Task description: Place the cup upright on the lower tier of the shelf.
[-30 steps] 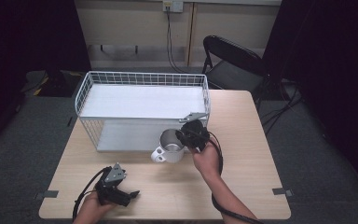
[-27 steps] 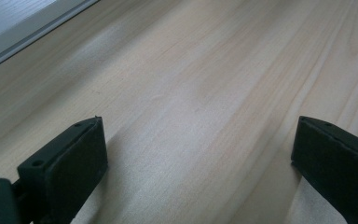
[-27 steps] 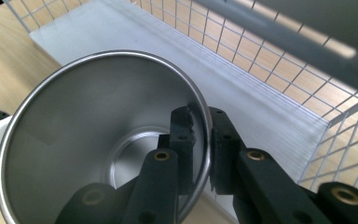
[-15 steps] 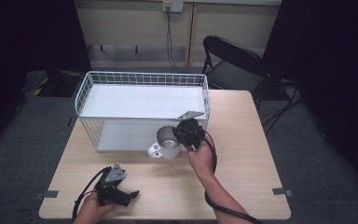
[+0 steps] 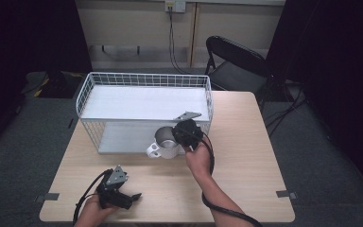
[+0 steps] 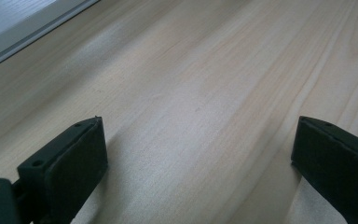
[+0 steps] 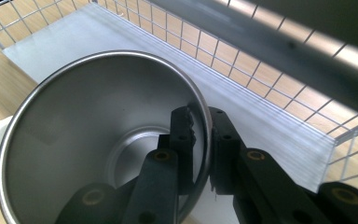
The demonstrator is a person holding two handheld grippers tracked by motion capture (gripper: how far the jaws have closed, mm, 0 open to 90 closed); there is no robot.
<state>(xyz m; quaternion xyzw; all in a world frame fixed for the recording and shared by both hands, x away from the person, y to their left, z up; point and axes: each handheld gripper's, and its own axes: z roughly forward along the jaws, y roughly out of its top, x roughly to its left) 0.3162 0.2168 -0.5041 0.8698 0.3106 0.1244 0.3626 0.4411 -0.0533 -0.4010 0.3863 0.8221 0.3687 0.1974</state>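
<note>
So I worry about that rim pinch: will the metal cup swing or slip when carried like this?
Probably stiff: the cup looks like thin polished metal, so its wall should not flex. The right gripper pinches only the rim on one side, so it may tilt. The smooth wall could slip between the jaws.

Wood table point(image 5: 246, 161): wire basket point(image 5: 144, 101), left claw point(image 5: 133, 195).

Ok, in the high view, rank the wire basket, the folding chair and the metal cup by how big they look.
1. Wire basket, clearly largest.
2. Folding chair, though it stands farther back, so its true size against the basket is unsure.
3. Metal cup, smallest, its wall pinched by the right gripper.
</note>
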